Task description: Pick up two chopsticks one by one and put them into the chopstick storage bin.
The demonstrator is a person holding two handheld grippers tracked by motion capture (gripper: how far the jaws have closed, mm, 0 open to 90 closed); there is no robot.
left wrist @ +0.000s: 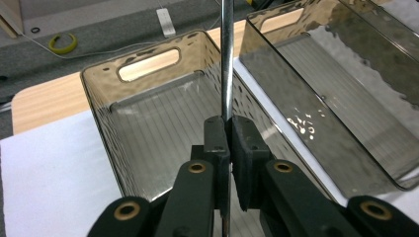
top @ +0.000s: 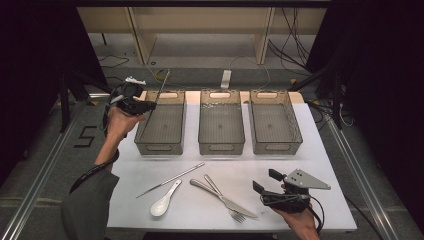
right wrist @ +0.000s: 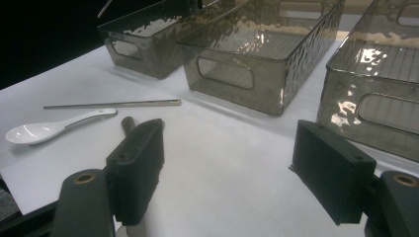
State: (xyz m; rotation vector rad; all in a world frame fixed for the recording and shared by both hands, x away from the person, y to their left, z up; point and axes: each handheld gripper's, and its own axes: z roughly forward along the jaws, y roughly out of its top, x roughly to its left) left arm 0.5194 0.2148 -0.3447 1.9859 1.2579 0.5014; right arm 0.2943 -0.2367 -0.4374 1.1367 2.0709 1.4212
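My left gripper (top: 134,104) is shut on a thin metal chopstick (top: 161,87) at the near-left corner of the left smoky bin (top: 159,148). In the left gripper view the pads (left wrist: 217,133) clamp the chopstick (left wrist: 227,59), which stands up over that bin (left wrist: 101,98). On the white table top lie a second chopstick (top: 172,179), a white spoon (top: 164,201), a knife (top: 222,197) and a fork (top: 231,209). My right gripper (top: 265,181) stands open and empty at the near right, just right of the knife and fork, and in its own view (right wrist: 232,163) points toward the bins.
Three empty smoky plastic bins stand in a row across the far half: left, middle (top: 221,147) and right (top: 276,147). The right gripper view shows the chopstick (right wrist: 113,103), the spoon (right wrist: 49,128) and the knife handle (right wrist: 127,123). Cables and shelving lie beyond the table.
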